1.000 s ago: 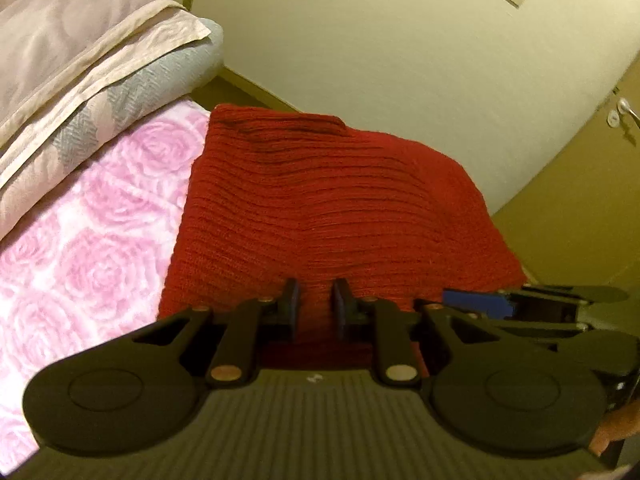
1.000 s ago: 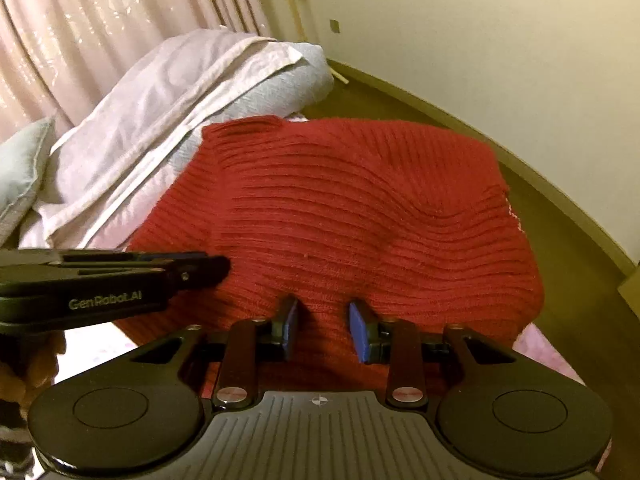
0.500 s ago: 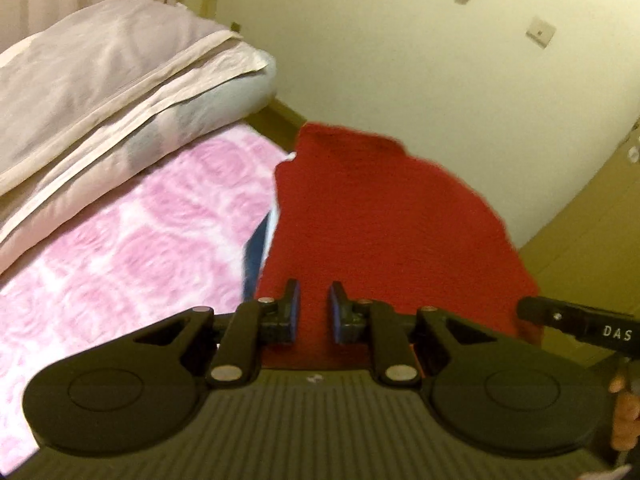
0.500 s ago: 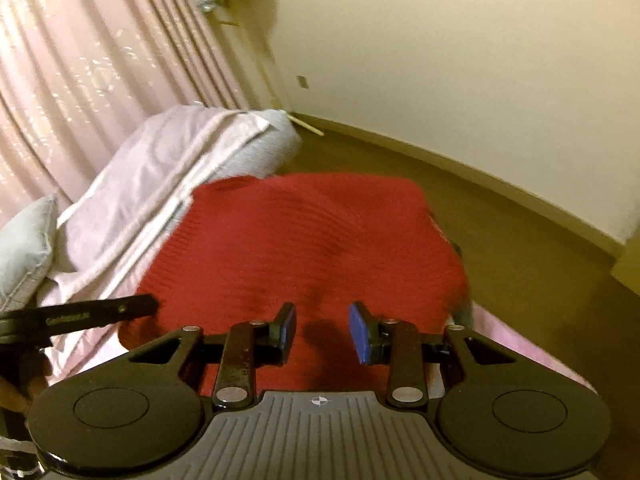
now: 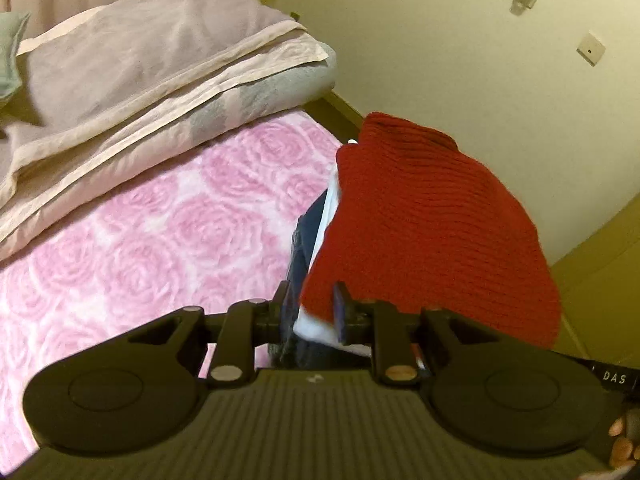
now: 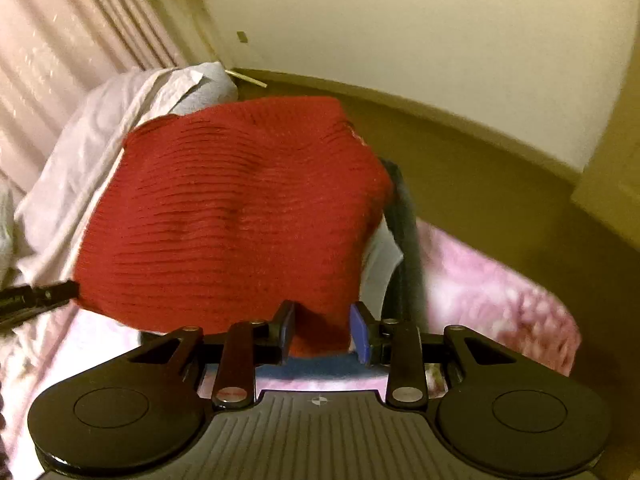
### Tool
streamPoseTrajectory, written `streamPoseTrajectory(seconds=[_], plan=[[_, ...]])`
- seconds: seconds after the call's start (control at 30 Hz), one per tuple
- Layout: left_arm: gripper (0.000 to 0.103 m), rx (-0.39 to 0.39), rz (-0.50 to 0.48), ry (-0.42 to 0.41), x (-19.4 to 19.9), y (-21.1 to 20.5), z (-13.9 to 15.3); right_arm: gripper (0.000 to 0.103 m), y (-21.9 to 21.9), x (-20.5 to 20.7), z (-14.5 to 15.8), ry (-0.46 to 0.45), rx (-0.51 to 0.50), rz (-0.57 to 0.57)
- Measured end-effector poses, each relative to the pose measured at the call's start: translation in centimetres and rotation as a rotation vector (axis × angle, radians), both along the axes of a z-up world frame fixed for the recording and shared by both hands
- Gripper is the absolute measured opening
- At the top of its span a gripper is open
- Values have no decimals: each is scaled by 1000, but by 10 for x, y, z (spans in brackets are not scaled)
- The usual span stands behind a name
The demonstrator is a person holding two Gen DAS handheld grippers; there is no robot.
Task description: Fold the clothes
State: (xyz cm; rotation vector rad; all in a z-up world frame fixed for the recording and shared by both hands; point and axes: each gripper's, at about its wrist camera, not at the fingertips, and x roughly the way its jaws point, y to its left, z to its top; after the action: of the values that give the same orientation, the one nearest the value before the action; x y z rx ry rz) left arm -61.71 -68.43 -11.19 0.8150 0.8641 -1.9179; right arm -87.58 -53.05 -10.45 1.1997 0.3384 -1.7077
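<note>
Red knit sweater (image 5: 432, 224) held stretched above pink bed (image 5: 152, 248), 12 o'clock from both tools. Left tool (image 5: 310, 312) and right tool (image 6: 322, 336), jaws narrowly parted, each pinch near hem; long axis runs between them.

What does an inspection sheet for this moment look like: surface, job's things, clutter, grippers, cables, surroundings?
Surface: bed with pink rose-patterned blanket.
Job's things: red knit sweater lifted off the bed; dark blue and white garments beneath it.
Clutter: folded bedding pile at the far end.
Grippers: left gripper and right gripper each hold the sweater's near edge.
Cables: nothing seen.
Surroundings: cream wall with sockets, pink curtain, brown floor.
</note>
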Motion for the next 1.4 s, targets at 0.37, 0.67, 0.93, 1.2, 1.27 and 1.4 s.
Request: streamPoseTrajectory(seconds=[0.37,0.67,0.93,1.2,1.27,1.4], plan=[[23,-3,-24,-85,19,68,39,84,37,36,37,63,10,66],[27,-30,-68,-146,26,129,69,89,87,74,55,79,18,62],[33,-103,-136,-181,32,181,93,93,126,106,71,104,15,55],[40,-148,-177,-205,47,224,108,94,164,131,78,121,14,35],[42,-158,-187,-205,51,232,111,94,171,137,79,125,15,36],[42,-170,-198,-193,60,245,114,94,181,148,81,134,13,40]])
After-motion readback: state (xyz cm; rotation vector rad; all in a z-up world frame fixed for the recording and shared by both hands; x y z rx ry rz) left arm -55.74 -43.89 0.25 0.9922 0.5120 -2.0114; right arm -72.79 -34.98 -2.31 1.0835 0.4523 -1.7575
